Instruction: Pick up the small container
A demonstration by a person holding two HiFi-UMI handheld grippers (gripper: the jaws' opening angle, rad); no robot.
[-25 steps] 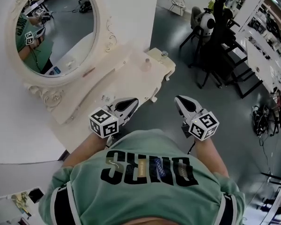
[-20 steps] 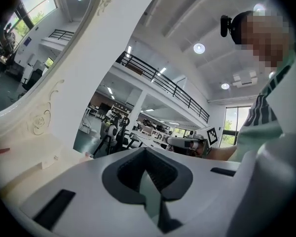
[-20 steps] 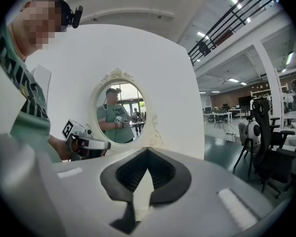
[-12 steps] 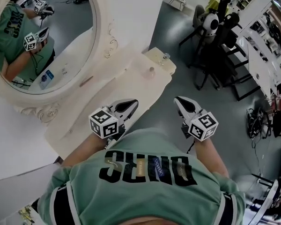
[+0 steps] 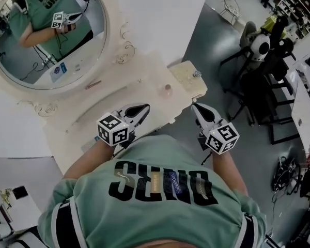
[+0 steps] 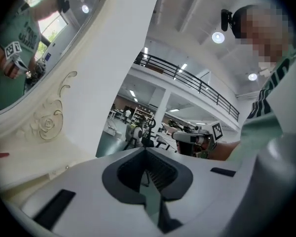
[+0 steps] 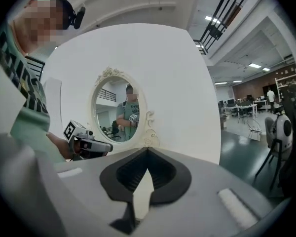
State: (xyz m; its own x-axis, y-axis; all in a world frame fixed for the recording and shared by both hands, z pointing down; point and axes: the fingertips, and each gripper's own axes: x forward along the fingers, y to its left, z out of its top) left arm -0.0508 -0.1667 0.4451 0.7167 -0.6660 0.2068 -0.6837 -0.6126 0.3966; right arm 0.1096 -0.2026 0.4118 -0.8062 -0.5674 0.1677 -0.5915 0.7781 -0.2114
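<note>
The small container (image 5: pixel 168 88), a pale pinkish jar, stands on the cream dressing table (image 5: pixel 119 102) near its right end. In the head view my left gripper (image 5: pixel 139 109) hovers over the table's front edge, a little short and left of the jar. My right gripper (image 5: pixel 198 110) is off the table's right corner, over the floor. Both are shut with nothing between the fingers, as the left gripper view (image 6: pixel 147 152) and the right gripper view (image 7: pixel 148 152) show. The jar is hidden in both gripper views.
An oval mirror (image 5: pixel 46 35) in a carved frame backs the table and reflects the person. A thin red item (image 5: pixel 93 84) lies near the mirror. A side unit with a knob (image 5: pixel 197 74) ends the table. Black chairs and a white-headed machine (image 5: pixel 261 45) stand on the grey floor at the right.
The dressing table and mirror have swung from the upper left toward the middle of the head view. Both grippers now sit closer to its front edge. Their jaws stay shut.
</note>
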